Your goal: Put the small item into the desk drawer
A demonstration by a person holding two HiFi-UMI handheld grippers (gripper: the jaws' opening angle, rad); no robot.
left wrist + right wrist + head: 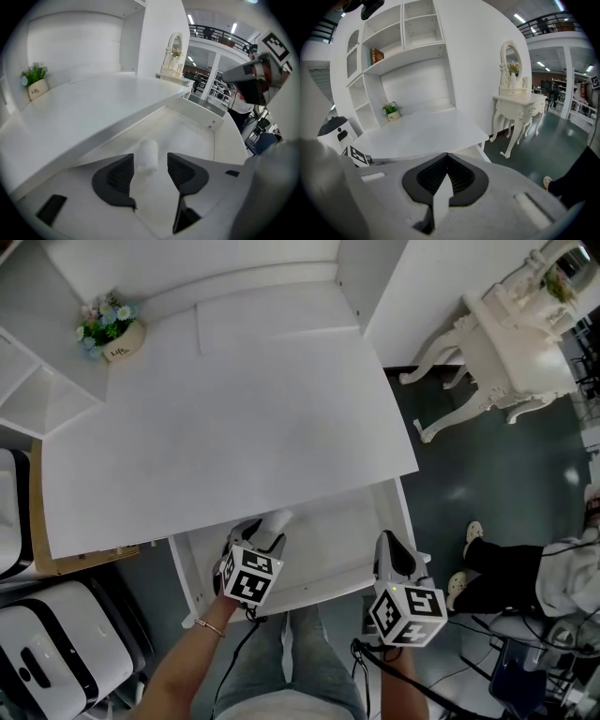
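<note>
The left tongs point(150, 162) stood apart, not pressing the one item point(146, 151) that lay between their tips in the one open drawer point(199, 133), and the right tongs point(447, 176) were together and empty, so I judged that a brush from either tongs or a hard shut could roll the item, under one worktop point(93, 108) with one pot point(37, 88).
</note>
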